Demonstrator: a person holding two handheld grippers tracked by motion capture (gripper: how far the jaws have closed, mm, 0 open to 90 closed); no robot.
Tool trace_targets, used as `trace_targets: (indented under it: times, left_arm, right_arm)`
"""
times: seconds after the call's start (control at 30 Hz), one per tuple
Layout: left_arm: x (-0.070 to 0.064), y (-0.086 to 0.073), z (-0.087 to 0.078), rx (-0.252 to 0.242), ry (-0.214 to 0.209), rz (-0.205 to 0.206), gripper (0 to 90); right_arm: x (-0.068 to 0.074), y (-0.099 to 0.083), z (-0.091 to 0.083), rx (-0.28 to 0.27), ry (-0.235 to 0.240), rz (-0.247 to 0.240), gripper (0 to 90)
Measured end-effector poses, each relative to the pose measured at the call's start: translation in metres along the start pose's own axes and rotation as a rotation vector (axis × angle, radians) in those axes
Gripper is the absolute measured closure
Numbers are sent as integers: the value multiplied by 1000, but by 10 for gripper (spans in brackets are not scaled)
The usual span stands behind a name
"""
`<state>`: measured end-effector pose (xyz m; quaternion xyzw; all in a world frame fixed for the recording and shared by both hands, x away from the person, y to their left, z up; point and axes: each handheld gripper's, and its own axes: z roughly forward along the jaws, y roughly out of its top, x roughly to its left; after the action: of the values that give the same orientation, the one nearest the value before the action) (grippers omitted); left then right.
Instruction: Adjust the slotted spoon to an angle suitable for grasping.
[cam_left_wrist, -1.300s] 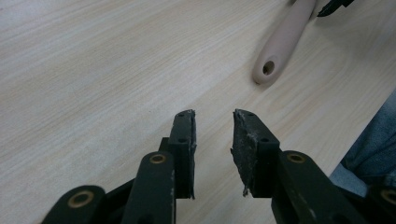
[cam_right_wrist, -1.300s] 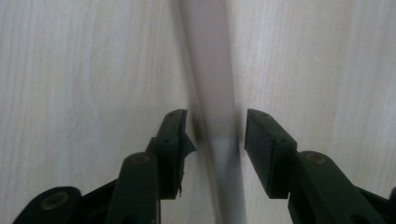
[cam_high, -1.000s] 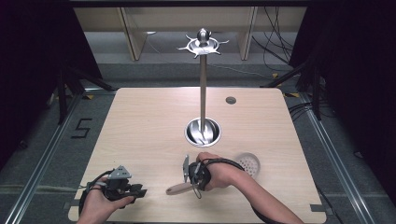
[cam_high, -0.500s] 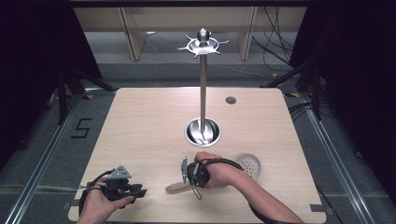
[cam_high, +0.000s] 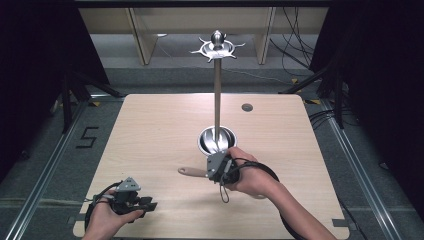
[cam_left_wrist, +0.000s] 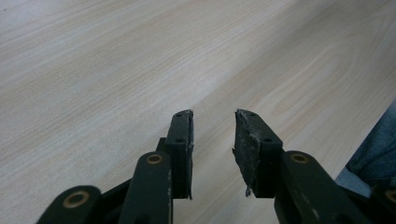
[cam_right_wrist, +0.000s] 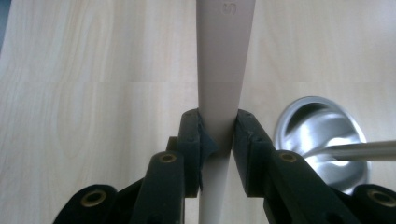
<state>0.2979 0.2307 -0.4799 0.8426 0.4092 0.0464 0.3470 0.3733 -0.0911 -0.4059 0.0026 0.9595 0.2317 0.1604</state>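
My right gripper (cam_high: 210, 172) is shut on the pale handle (cam_high: 192, 171) of a kitchen utensil, held just in front of the stand's round metal base (cam_high: 217, 140). In the right gripper view the handle (cam_right_wrist: 224, 70) runs straight up between the two jaws, with the base (cam_right_wrist: 322, 135) to the right. The utensil's head is hidden behind the hand. A tall metal pole (cam_high: 217, 95) rises from the base to a hooked crown (cam_high: 217, 47). My left gripper (cam_high: 147, 204) rests at the table's front left, its jaws (cam_left_wrist: 212, 154) open over bare wood.
A small dark disc (cam_high: 247, 107) lies on the wooden table (cam_high: 150, 130) at the back right. Dark floor and cables surround the table. Wooden shelving stands behind it.
My right gripper has moved away from the front edge toward the stand's base, carrying the utensil; its round head, earlier lying on the table to the right, is now out of sight. The left gripper stayed put.
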Motion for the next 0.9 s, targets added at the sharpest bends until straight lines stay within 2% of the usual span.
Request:
trace_targets:
  times: [0.03, 0.07, 0.1, 0.13, 0.2, 0.23, 0.27, 0.3, 0.33, 0.4, 0.43, 0.47, 0.5, 0.53, 0.57, 0.63, 0.7, 0.73, 0.77, 0.8, 0.83, 0.9]
  left_arm:
    - [0, 0, 0, 0, 0, 0, 665]
    - [0, 0, 1, -8, -1, -14, 665]
    - [0, 0, 0, -8, 3, -4, 664]
    - [0, 0, 0, -3, 2, -4, 664]
    - [0, 0, 0, -13, 0, -13, 663]
    - [0, 0, 0, -13, 0, -15, 662]
    - [0, 0, 1, -15, -1, -17, 658]
    - [0, 0, 0, -15, 0, -19, 658]
    - [1, 0, 1, -12, 12, -19, 657]
    - [1, 0, 1, -23, 10, -19, 656]
    - [1, 0, 1, -22, 8, -23, 653]
    - [1, 0, 1, -23, 5, -22, 649]
    - [1, 0, 1, -26, 7, -32, 649]
    - [1, 0, 1, -31, 6, -31, 631]
    - [2, 0, 1, -36, 7, -29, 631]
    - [2, 0, 1, -56, 2, -40, 606]
    - [3, 1, -1, -64, 9, -21, 585]
    - [3, 1, 0, -83, 12, -27, 571]
    - [3, 1, 0, -86, 19, -33, 559]
    - [4, 1, -1, -87, 32, -13, 545]
    - [4, 1, -1, -90, 42, -8, 515]
    - [4, 2, -1, -112, 59, -8, 489]
  right_arm:
    - [0, 0, 0, 0, 0, 0, 744]
    - [0, -1, -3, -3, -15, 28, 744]
    - [-2, -4, -10, -44, -31, 74, 744]
    - [-2, -4, -10, -44, -31, 74, 744]
    - [-5, -8, -18, -80, -49, 124, 744]
    - [-7, -10, -21, -110, -64, 122, 744]
    - [-11, -13, -27, -169, -92, 122, 744]
    - [-11, -13, -27, -169, -92, 122, 744]
    - [-12, -15, -30, -202, -108, 116, 744]
    - [-13, -18, -35, -236, -124, 143, 744]
    - [-15, -21, -39, -266, -148, 162, 744]
    - [-16, -22, -41, -278, -167, 169, 744]
    - [-16, -22, -41, -278, -167, 169, 744]
    - [-18, -25, -45, -312, -183, 180, 744]
    - [-18, -25, -45, -312, -183, 180, 744]
    - [-18, -28, -47, -333, -197, 201, 744]
    - [-19, -32, -49, -359, -219, 222, 744]
    - [-19, -33, -51, -370, -231, 248, 744]
    - [-20, -35, -52, -383, -243, 243, 744]
    - [-21, -37, -54, -391, -246, 260, 744]
    - [-22, -40, -57, -415, -261, 288, 744]
    - [-24, -44, -60, -439, -281, 307, 744]
